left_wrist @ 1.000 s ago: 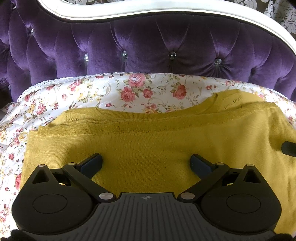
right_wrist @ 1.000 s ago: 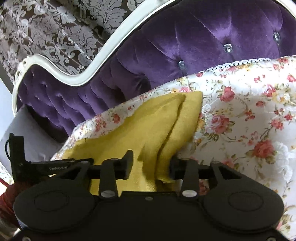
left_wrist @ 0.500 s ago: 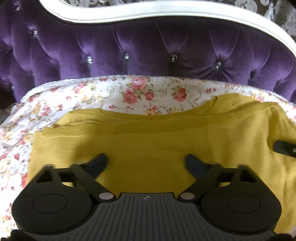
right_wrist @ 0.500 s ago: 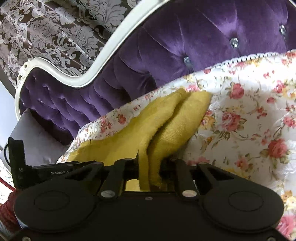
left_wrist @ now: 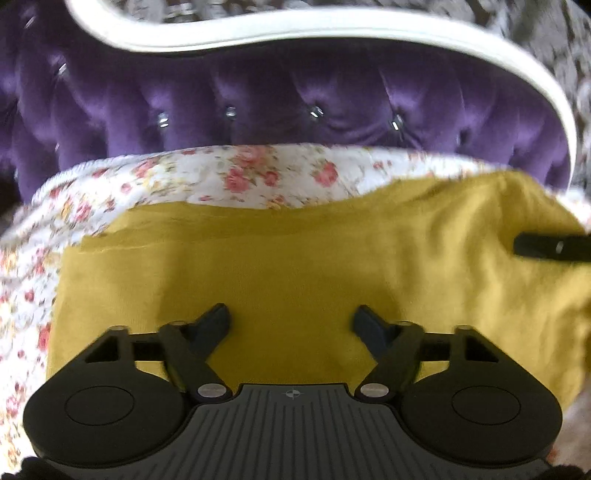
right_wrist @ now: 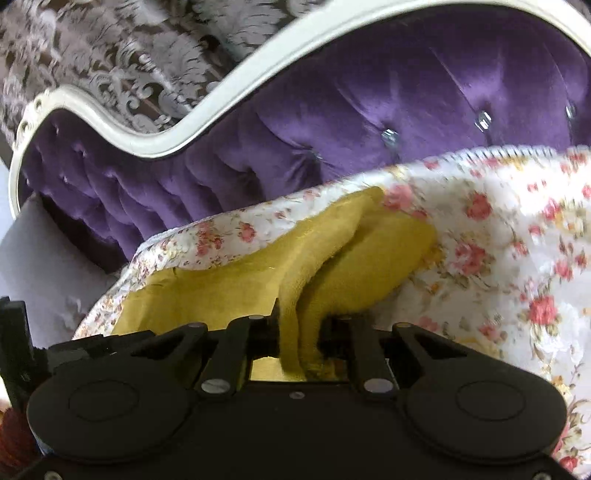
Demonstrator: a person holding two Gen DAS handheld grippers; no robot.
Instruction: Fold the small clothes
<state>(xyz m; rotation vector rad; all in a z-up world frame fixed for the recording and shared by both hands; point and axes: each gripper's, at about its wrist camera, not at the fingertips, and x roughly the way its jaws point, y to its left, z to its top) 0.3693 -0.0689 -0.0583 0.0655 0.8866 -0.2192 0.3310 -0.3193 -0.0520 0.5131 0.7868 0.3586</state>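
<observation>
A mustard-yellow knit garment (left_wrist: 295, 266) lies spread on a floral cover (left_wrist: 221, 173). My left gripper (left_wrist: 291, 321) hovers over the garment's near part, its jaws closing. The cloth lies flat below the fingers and the pads do not pinch it. At the right edge of the left wrist view a black finger of my right gripper (left_wrist: 546, 247) reaches in over the garment. In the right wrist view my right gripper (right_wrist: 299, 332) is shut on a bunched fold of the garment (right_wrist: 229, 288), which is raised off the cover.
The floral cover (right_wrist: 498, 258) drapes a sofa seat. Behind it rises a purple tufted velvet backrest (left_wrist: 258, 92) with a curved white frame (left_wrist: 295, 33). Patterned wallpaper (right_wrist: 110, 55) is beyond. Part of the left gripper (right_wrist: 14, 332) shows at the right wrist view's left edge.
My right gripper's jaws closed on the garment's edge and lifted it, pulling the cloth into a fold. My left gripper's jaws have narrowed and it has drawn back a little.
</observation>
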